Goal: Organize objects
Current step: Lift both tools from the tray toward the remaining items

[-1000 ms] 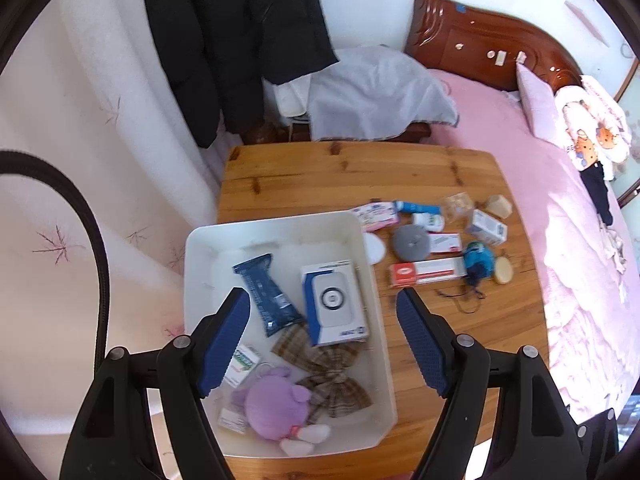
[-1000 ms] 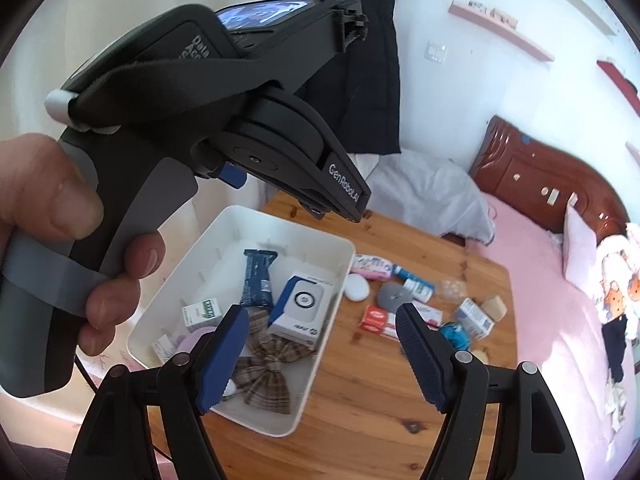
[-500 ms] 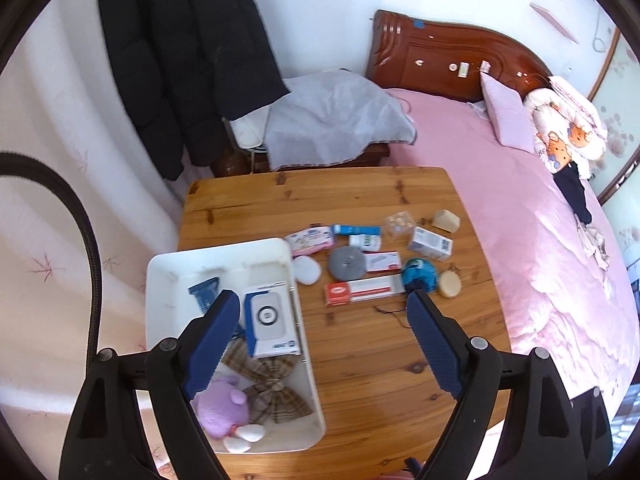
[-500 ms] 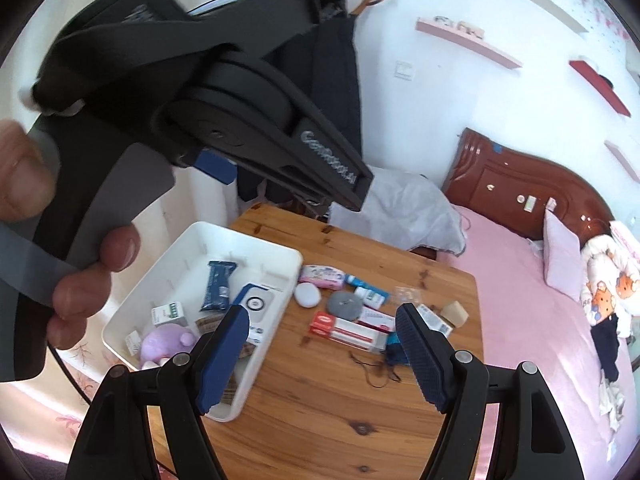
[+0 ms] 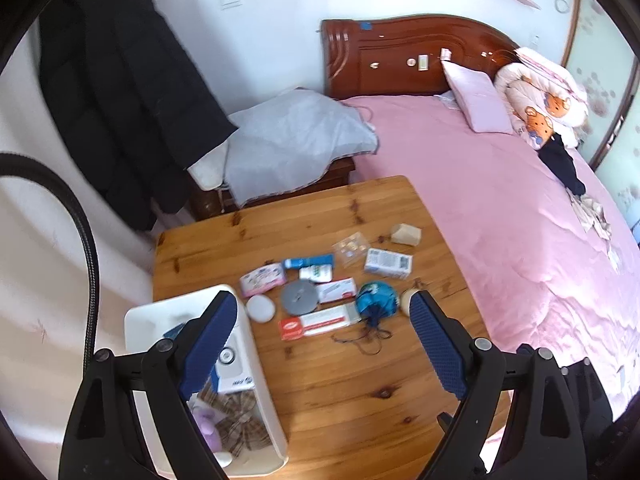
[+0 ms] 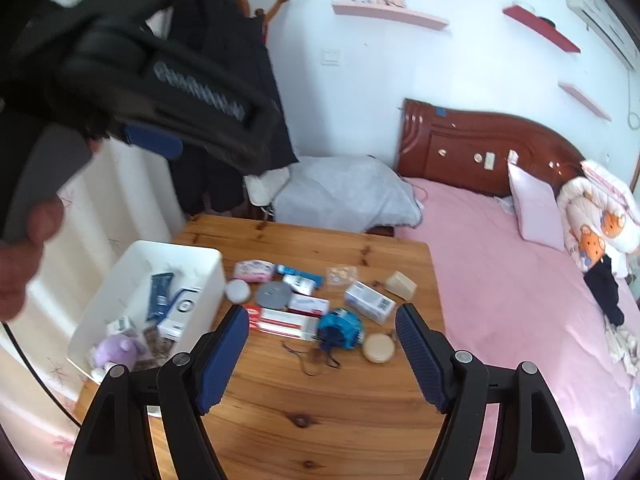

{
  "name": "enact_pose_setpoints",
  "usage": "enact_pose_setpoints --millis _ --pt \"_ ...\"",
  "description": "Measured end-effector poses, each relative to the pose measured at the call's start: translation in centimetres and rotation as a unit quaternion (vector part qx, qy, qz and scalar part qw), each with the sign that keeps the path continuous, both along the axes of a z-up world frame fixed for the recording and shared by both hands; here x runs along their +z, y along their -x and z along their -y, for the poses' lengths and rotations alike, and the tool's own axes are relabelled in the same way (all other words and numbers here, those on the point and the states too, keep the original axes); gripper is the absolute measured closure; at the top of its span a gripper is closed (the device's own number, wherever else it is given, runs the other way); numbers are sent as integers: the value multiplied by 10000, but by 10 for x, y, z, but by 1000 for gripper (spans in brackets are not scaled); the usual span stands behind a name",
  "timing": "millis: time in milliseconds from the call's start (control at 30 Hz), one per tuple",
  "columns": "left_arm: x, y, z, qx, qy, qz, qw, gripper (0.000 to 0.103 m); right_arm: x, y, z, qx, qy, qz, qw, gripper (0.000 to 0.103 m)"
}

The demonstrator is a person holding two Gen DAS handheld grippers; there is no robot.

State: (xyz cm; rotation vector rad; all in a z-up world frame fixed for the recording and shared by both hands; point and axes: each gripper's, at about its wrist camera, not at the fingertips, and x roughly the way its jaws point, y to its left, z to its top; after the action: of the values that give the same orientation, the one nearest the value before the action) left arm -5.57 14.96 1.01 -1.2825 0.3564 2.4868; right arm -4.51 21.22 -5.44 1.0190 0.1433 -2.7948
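Both grippers have pulled back from the bin [image 5: 262,380]; left gripper [image 5: 324,332] jaws just widened, empty. Right gripper [image 6: 322,338] released, empty. Clutter beside bin, beyond fingertips.

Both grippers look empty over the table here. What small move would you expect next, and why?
Probably lower the left gripper, open and empty, onto the red and white box framed between its fingers. That box lies loose on the wooden table just right of the white bin, which already holds several sorted items.
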Motion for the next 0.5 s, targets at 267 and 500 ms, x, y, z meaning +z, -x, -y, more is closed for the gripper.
enact_pose_setpoints --millis 267,500 --pt "-15 12 -53 -786 280 -62 9965 13 -29 15 -46 -252 137 108 9995 26" --pt "-49 28 -106 -1712 932 -118 9807 13 -67 34 -75 -505 195 203 9983 26"
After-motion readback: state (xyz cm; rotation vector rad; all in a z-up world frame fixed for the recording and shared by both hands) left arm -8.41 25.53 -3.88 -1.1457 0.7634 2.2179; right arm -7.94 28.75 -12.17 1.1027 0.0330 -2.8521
